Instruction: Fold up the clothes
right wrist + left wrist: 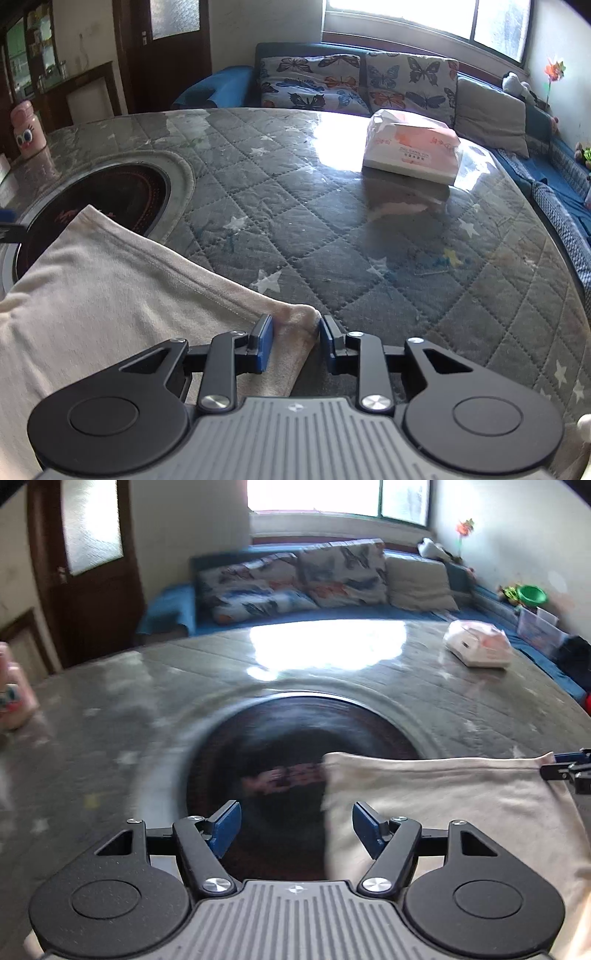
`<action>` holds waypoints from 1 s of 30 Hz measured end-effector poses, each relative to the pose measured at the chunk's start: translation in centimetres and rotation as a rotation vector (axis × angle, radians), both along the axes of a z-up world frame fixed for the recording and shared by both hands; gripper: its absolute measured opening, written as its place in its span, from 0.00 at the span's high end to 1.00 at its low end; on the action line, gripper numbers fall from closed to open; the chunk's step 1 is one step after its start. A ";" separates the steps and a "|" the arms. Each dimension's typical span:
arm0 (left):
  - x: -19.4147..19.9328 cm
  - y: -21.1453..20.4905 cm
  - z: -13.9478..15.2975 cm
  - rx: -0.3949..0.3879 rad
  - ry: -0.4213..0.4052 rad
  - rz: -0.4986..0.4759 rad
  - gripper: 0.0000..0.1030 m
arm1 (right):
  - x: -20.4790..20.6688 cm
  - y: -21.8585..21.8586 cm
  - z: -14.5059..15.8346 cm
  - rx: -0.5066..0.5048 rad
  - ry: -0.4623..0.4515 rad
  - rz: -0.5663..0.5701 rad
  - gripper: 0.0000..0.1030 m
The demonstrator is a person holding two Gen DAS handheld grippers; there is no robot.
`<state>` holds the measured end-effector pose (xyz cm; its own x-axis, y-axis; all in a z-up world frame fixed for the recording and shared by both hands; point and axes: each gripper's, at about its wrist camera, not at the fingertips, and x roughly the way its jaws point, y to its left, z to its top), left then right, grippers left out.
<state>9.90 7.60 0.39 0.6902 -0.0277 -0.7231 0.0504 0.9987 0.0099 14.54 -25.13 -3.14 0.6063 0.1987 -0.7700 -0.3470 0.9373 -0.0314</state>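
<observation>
Here the table [369, 229] fills most of both views, covered in a grey quilted cloth with stars under a shiny clear sheet, with a dark round hob [295, 775] sunk into it. A pale beige garment [110, 295] lies flat on the table at the lower left of the right wrist view, its upper corner lapping over the hob's rim; in the left wrist view it spreads across the lower right.

The right gripper [295, 341] points down at the cloth's right corner, at the bottom centre of its frame. That corner sits between the blue pads, which stand narrowly apart; whether they press it I cannot tell.

The left gripper [297, 829] tilts down over the hob, jaws wide apart and holding nothing, the garment's left edge just beside its right pad. A tissue pack [410, 155] rests in the upper right.
</observation>
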 end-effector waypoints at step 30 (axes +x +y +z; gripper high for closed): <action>9.4 0.0 -2.9 0.144 -0.030 0.065 0.96 | 9.7 7.0 -0.7 -0.104 -0.109 0.139 0.91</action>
<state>19.35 7.58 -2.48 0.7086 0.1198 -0.6954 -0.0165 0.9880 0.1534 24.26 -18.11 -3.83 0.6596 0.2087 -0.7220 -0.4617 0.8706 -0.1701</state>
